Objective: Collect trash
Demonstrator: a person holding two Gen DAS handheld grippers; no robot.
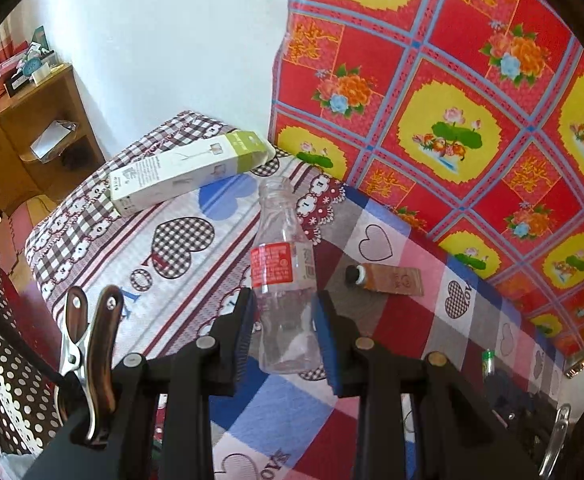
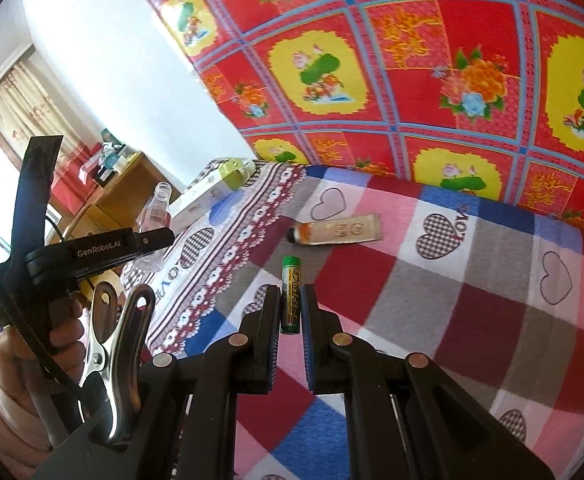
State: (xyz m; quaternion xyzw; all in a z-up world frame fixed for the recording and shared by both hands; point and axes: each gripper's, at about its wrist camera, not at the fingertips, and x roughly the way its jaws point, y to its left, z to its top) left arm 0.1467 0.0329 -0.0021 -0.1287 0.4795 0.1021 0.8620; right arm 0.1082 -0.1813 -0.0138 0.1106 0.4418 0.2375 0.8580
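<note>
My left gripper (image 1: pixel 284 312) is shut on a clear empty plastic bottle (image 1: pixel 282 280) with a red label, uncapped, held above the bed; the bottle also shows in the right wrist view (image 2: pixel 156 216). My right gripper (image 2: pixel 291 304) is shut on a green and white battery (image 2: pixel 290 292), its top sticking out past the fingertips. An orange squeezed tube (image 1: pixel 387 278) with a black cap lies on the patchwork bedsheet (image 1: pixel 391 320); it shows in the right wrist view too (image 2: pixel 337 230). A long white and green carton (image 1: pixel 184 172) lies at the bed's far end.
A red and yellow floral cloth (image 1: pixel 451 100) hangs along the bed's right side. A wooden shelf unit (image 1: pixel 24 132) with small items stands at the far left by the white wall. A metal clamp (image 1: pixel 92 344) is fixed on each gripper body.
</note>
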